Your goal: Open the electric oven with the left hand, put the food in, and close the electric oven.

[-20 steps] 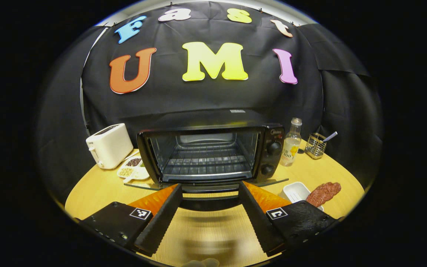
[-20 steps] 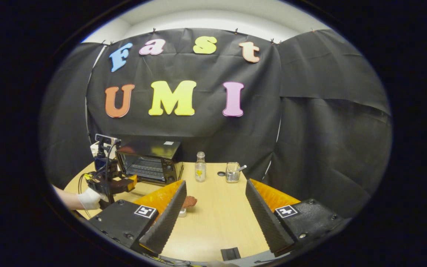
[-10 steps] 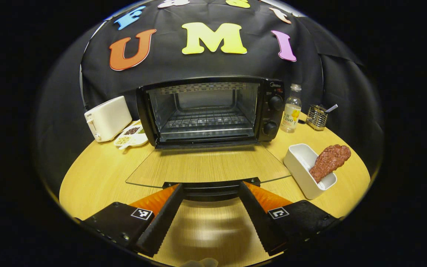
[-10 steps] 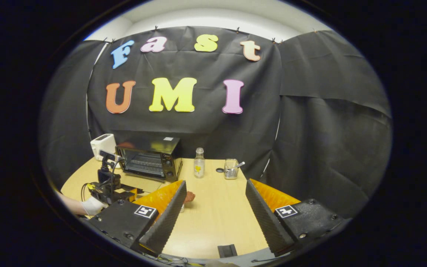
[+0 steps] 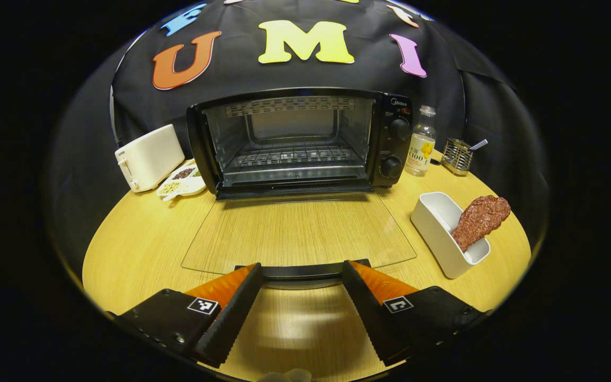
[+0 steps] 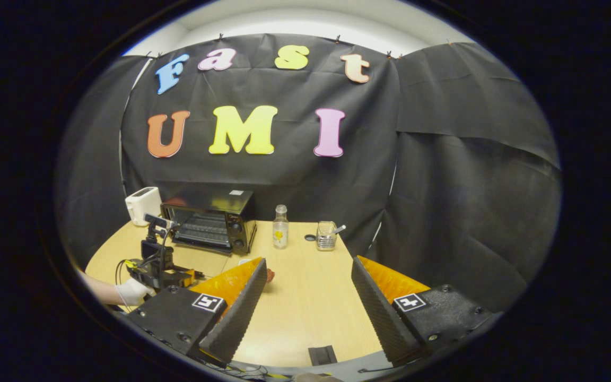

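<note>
Oven (image 5: 297,143): I see it at the back of the round wooden table (image 5: 141,239). It is open, and its rack inside is bare.
Oven door (image 5: 297,233): the glass door lies flat on the table, reaching toward me.
Door handle (image 5: 301,271): the dark bar sits right at my left tongs.
Left tongs (image 5: 301,280): the two fingers are spread wide, one at each end of the handle. They pinch nothing.
Food (image 5: 479,218): a brown piece of meat leans in a white dish (image 5: 439,232), to the right of the door.
Right tongs (image 6: 308,284): I hold them open and empty over the bare table, well apart from the oven.
Other things: a white toaster (image 5: 148,157) and a small plate of seeds (image 5: 182,183) on the left of the oven, a bottle (image 5: 422,141) and a wire cup (image 5: 457,157) on the right.
</note>
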Tool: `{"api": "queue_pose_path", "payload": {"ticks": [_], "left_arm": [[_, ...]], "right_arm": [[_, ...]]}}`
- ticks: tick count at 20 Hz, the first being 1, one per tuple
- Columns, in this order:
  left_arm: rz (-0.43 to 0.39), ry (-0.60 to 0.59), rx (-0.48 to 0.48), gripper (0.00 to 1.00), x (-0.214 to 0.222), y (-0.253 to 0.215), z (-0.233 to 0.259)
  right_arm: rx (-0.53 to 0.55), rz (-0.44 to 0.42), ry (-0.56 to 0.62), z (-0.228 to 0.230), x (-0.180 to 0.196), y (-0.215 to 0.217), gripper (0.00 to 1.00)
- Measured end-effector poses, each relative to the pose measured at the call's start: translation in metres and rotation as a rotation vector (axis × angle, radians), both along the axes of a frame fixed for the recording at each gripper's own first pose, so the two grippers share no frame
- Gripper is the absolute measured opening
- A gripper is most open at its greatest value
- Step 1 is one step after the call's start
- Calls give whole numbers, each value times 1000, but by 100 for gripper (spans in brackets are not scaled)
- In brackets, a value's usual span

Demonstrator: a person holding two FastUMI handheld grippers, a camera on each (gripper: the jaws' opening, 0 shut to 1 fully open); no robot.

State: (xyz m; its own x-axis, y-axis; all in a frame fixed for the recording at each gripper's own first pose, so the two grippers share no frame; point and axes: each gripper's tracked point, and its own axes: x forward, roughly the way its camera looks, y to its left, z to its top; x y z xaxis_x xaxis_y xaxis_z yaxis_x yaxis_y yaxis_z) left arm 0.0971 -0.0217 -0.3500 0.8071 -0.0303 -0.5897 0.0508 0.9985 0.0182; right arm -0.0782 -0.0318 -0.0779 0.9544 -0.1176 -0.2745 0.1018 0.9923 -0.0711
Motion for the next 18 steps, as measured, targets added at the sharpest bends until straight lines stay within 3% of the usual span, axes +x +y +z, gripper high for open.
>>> {"api": "queue_pose_path", "payload": {"ticks": [8, 13, 18], "left_arm": [[17, -21, 7, 97, -3, 10, 12], [54, -99, -6, 97, -21, 34, 51], [81, -177, 5, 97, -46, 51, 106]], "right_arm": [[26, 38, 21, -19, 23, 5, 100], [60, 93, 58, -47, 69, 1, 100], [143, 195, 182, -107, 131, 6, 100]]}}
